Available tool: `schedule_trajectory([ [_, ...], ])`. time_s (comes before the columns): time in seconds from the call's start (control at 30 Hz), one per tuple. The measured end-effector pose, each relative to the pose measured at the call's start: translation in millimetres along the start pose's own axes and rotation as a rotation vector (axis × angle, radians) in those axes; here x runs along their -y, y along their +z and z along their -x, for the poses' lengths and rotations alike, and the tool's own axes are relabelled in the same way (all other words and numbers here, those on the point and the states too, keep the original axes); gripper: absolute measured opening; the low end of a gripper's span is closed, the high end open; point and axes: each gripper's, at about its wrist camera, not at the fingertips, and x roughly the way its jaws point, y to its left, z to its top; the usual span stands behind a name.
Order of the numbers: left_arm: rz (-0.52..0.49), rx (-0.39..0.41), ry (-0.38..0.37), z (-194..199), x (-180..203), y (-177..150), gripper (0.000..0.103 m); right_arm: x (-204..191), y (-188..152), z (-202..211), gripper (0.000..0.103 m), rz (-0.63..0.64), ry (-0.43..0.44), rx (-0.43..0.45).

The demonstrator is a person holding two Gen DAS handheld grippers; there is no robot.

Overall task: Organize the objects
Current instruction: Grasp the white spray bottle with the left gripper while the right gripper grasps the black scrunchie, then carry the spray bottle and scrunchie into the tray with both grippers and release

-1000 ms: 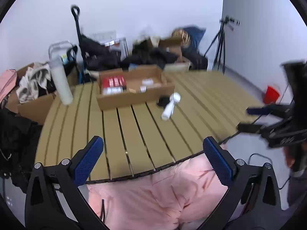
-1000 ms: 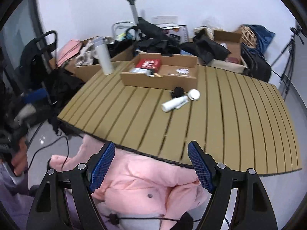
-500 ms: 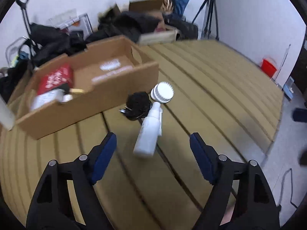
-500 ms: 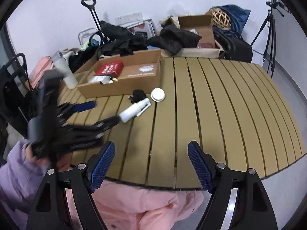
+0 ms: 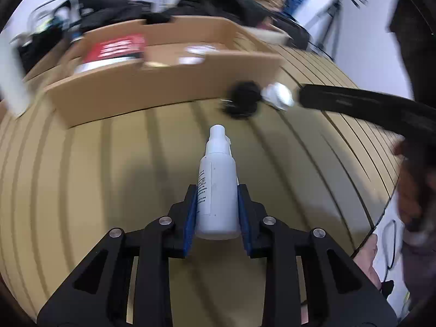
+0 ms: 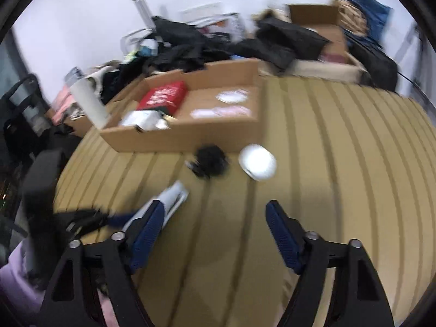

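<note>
My left gripper [image 5: 217, 207] is shut on a white bottle [image 5: 218, 185] that lies on the slatted wooden table [image 5: 95, 169], its cap pointing away. The bottle also shows in the right wrist view [image 6: 171, 199], with the left gripper [image 6: 90, 218] around it. My right gripper [image 6: 215, 229] is open and empty above the table, short of a white round lid [image 6: 257, 162] and a black bundle [image 6: 209, 160]. The lid [image 5: 279, 96] and the bundle [image 5: 242, 100] lie just before an open cardboard box [image 5: 163, 81]. A finger of the right gripper [image 5: 354, 103] reaches in from the right.
The box [image 6: 190, 133] holds a red packet [image 6: 163, 96] and small white items. A white tumbler [image 6: 88, 100] stands to the left of the box. Bags, dark clothes and more boxes [image 6: 313, 35] crowd behind the table. A tripod [image 5: 332, 30] stands at the far right.
My left gripper has moved in and closed on the white bottle. My right gripper has moved forward over the table toward the lid and the bundle.
</note>
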Motion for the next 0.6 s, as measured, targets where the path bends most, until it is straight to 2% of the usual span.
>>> schedule_trajectory([
  [0.13, 0.087, 0.019, -0.004, 13, -31, -1, 0.024, -12, 24, -58, 0.052, 0.034, -0.106, -0.033],
  [0.2, 0.085, 0.019, 0.044, 16, -36, -3, 0.024, -10, 27, -76, 0.034, -0.002, -0.104, -0.049],
  [0.27, 0.104, 0.019, 0.041, 22, -40, -1, 0.024, -9, 27, -76, 0.032, -0.002, -0.116, -0.045],
  [0.4, 0.090, 0.047, 0.061, 46, -40, 3, 0.024, -16, 18, -40, 0.030, 0.002, -0.101, -0.032],
  [0.5, 0.064, 0.081, 0.121, 74, -29, -2, 0.024, -23, -1, 17, 0.030, 0.010, -0.117, 0.000],
  [0.6, 0.072, 0.106, 0.106, 95, -19, -12, 0.024, -29, -26, 68, 0.030, -0.002, -0.132, 0.034],
])
